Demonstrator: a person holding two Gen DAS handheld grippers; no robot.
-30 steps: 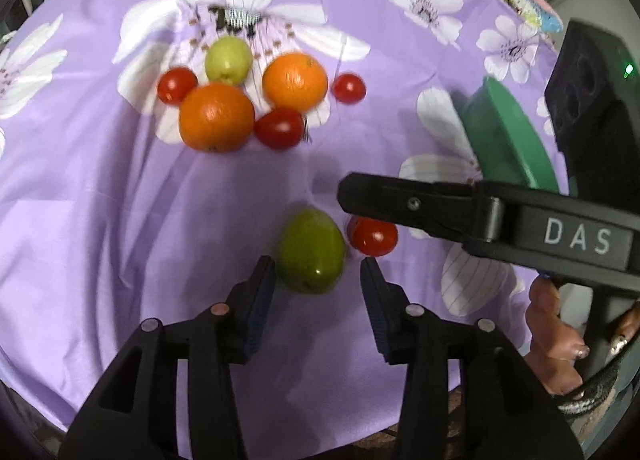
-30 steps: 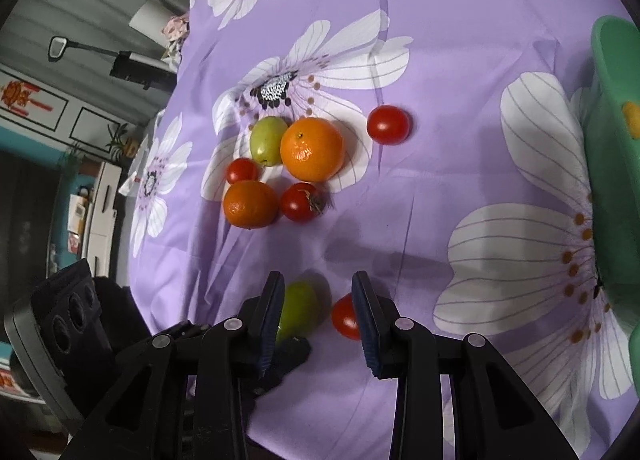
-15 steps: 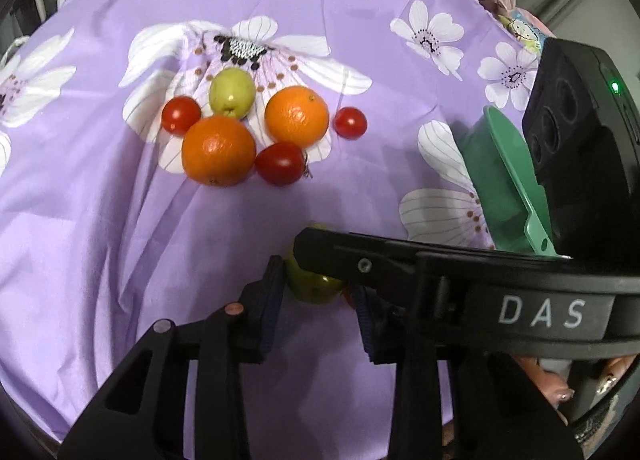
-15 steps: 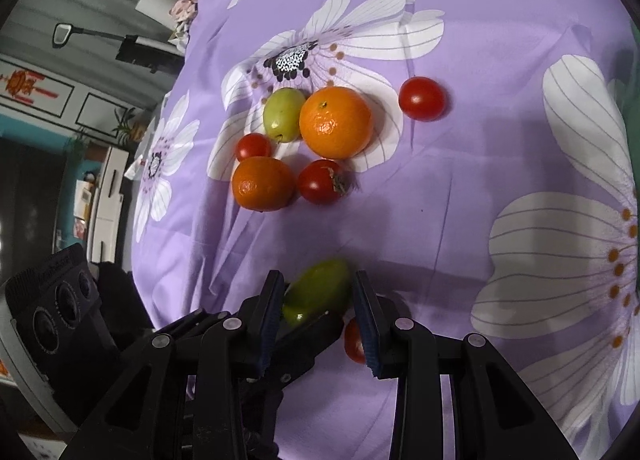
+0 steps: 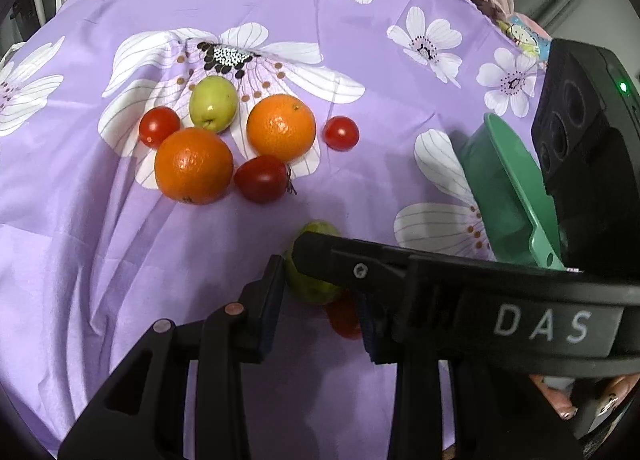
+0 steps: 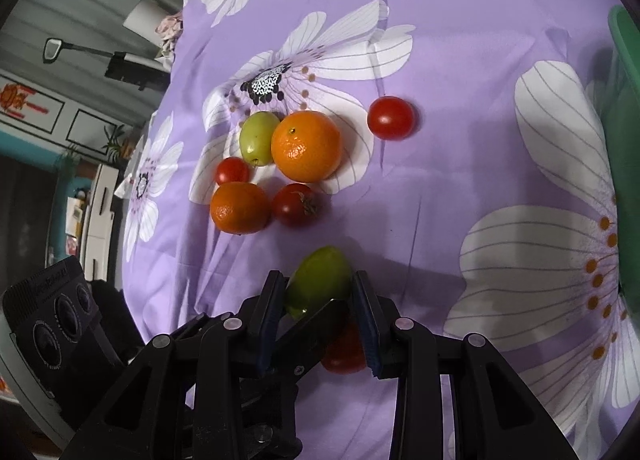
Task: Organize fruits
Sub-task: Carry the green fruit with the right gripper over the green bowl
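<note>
A: Grippers changed since a second ago? Left gripper (image 5: 320,300) was spread around the green fruit (image 5: 316,292).

B: Yep, its jaws just closed, now pinching it near the front. Right gripper (image 6: 320,316) pinches a red tomato (image 6: 344,352) beside it.

left tool (image 5: 320,300) | jaws just closed on green fruit (image 5: 316,284) | right tool (image 6: 320,312) now crosses above

A home: purple flowered cloth (image 6: 460,188), paneled doors (image 6: 60,116) and a potted plant (image 6: 116,140) behind.
</note>
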